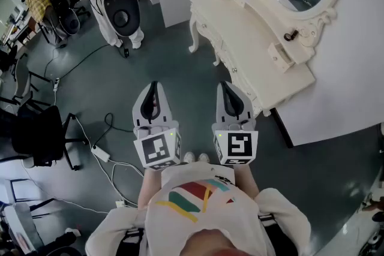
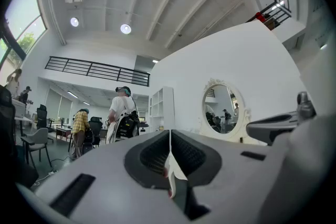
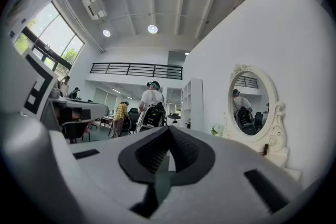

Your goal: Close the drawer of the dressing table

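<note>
While person is standing clear, drawer (image 1: 279, 57): sticking out at 1 o'clock.
Left tool (image 1: 154, 87): riding closed, empty.
Right tool (image 1: 225, 87): riding closed, empty; pushing needs no grip.

The big indoor hall was brightly and evenly lit. Round white ceiling lamps (image 2: 125, 28) burned out to pure white spots, and daylight glared through tall glass windows (image 3: 51, 34) at the left. In the head view, shadows on the dark grey floor (image 1: 180, 57) were faint and soft, and the cream-white carved dressing table (image 1: 252, 39) looked bright. Both gripper views curved strongly toward black corners.
</note>
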### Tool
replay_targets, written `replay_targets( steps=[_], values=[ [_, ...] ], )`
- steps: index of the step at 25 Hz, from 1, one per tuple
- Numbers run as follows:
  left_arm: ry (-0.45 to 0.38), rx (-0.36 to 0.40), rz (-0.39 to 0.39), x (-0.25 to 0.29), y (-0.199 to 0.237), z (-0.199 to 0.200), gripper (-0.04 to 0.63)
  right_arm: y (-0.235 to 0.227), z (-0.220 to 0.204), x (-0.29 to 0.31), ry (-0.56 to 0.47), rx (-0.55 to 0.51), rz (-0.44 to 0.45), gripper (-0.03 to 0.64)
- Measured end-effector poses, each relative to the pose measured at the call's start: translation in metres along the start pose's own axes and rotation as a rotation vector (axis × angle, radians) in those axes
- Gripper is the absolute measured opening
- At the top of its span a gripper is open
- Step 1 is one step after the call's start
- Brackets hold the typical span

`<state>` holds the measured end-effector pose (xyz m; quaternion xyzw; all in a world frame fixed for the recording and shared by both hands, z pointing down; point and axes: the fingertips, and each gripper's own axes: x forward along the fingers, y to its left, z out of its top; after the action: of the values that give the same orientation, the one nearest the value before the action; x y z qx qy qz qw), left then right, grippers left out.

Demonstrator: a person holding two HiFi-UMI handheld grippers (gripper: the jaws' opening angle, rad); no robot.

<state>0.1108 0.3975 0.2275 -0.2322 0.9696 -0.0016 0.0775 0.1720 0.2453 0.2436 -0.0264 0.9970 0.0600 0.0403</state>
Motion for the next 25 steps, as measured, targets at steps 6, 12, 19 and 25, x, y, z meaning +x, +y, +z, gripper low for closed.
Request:
replay_targets(
  steps=[6, 12, 19, 25],
  values=[
    [0.004, 0.0, 0.001, -0.003, 0.007, 0.002, 0.009, 0.008, 0.002, 0.001, -0.008, 0.023, 0.01, 0.0],
    [0.013, -0.009, 0.01, 0.003, 0.006, -0.002, 0.009, 0.004, -0.001, 0.006, -0.011, 0.013, 0.021, 0.0],
    [0.016, -0.002, 0.017, 0.018, -0.003, -0.004, 0.009, -0.012, -0.003, 0.015, -0.039, 0.075, 0.029, 0.0],
    [0.018, 0.009, 0.04, 0.017, -0.002, -0.013, 0.009, -0.011, -0.014, 0.017, -0.029, 0.066, 0.062, 0.0]
  ],
)
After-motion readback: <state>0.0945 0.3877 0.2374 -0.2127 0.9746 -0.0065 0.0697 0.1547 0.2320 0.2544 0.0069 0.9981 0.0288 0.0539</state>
